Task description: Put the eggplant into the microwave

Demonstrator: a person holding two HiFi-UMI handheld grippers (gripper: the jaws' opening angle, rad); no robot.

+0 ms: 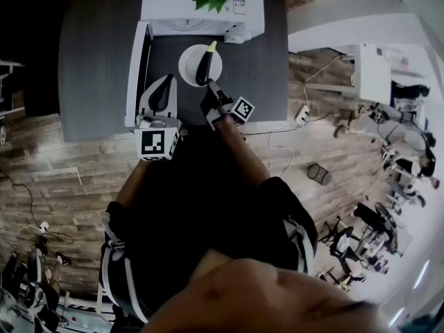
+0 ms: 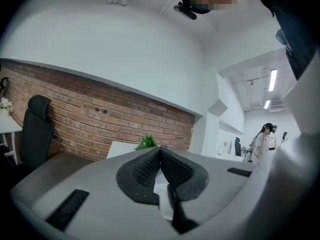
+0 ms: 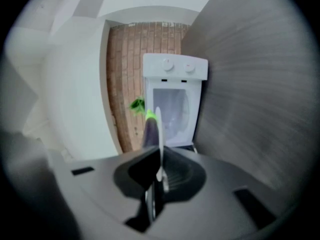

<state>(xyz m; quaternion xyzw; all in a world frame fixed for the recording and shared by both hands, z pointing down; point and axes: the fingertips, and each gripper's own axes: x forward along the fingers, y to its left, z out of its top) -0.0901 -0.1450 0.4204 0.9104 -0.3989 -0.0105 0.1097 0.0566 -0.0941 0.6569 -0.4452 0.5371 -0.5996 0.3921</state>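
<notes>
The eggplant (image 1: 204, 66) is dark purple with a pale green tip. The plate (image 1: 186, 65) and microwave (image 1: 180, 2) are white. The table (image 1: 97, 61) is plain dark grey. The floor (image 1: 69, 165) shows brown wood planks. The brick wall (image 2: 90, 119) is red-brown. The marker cube (image 1: 157, 144) carries black-and-white squares.

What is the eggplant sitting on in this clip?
The eggplant lies on a white plate, with the dark table below. The right tool is clamped on the plate's near rim. The eggplant covers the plate's middle, so that part cannot be seen.
</notes>
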